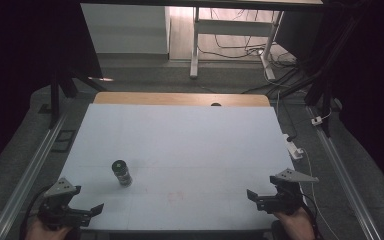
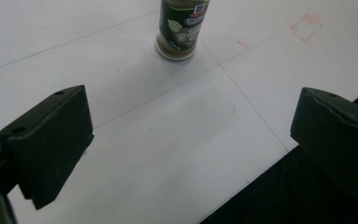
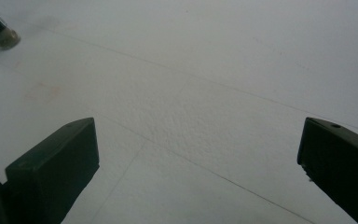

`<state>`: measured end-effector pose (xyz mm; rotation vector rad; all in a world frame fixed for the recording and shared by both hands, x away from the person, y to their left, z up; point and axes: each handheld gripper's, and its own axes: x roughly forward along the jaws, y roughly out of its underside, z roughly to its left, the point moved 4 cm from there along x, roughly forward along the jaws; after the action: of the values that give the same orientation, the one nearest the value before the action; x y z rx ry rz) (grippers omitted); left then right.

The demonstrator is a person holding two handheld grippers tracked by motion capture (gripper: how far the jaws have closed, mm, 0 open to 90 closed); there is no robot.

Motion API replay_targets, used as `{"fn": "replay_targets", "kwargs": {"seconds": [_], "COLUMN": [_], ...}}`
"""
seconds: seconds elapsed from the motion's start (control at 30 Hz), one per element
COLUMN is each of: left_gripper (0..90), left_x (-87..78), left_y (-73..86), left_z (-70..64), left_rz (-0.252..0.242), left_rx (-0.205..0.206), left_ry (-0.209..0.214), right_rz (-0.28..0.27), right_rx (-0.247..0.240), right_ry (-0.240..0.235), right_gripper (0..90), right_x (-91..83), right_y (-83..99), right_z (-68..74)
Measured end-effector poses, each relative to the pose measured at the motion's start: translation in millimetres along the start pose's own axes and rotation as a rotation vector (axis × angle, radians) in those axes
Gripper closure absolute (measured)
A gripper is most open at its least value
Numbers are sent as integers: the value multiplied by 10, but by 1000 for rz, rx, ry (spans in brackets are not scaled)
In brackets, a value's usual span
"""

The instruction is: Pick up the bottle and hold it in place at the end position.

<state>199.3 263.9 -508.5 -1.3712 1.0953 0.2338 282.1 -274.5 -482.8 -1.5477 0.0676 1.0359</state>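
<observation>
Left claw [image 1: 87, 212] and right claw [image 1: 255, 197] wide open, empty, at near desk [image 1: 180, 135] corners; spice jar [image 1: 122, 173] upright nearer left claw.

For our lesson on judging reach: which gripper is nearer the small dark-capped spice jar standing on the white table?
Left. The left gripper sits just below-left of the small dark-capped spice jar; the right gripper is far across the white table, near its right corner.

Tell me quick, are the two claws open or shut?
Left claw: open, holding nothing; the spice jar stands apart on the table.
Right claw: open, holding nothing.
</observation>
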Motion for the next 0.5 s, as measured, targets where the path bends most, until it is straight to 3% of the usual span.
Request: {"fn": "replay_targets", "kwargs": {"seconds": [0.23,0.5], "left_gripper": [0,0], "left_x": [13,12], "left_y": [-3,2], "left_z": [8,27], "left_rz": [15,16], "left_rx": [-4,-21], "left_ry": [15,32], "right_rz": [32,41], "right_rx": [-44,-49], "right_ry": [-26,-32], "right_gripper": [0,0], "right_x": [28,38], "right_y": [4,2], "right_z": [42,54]}}
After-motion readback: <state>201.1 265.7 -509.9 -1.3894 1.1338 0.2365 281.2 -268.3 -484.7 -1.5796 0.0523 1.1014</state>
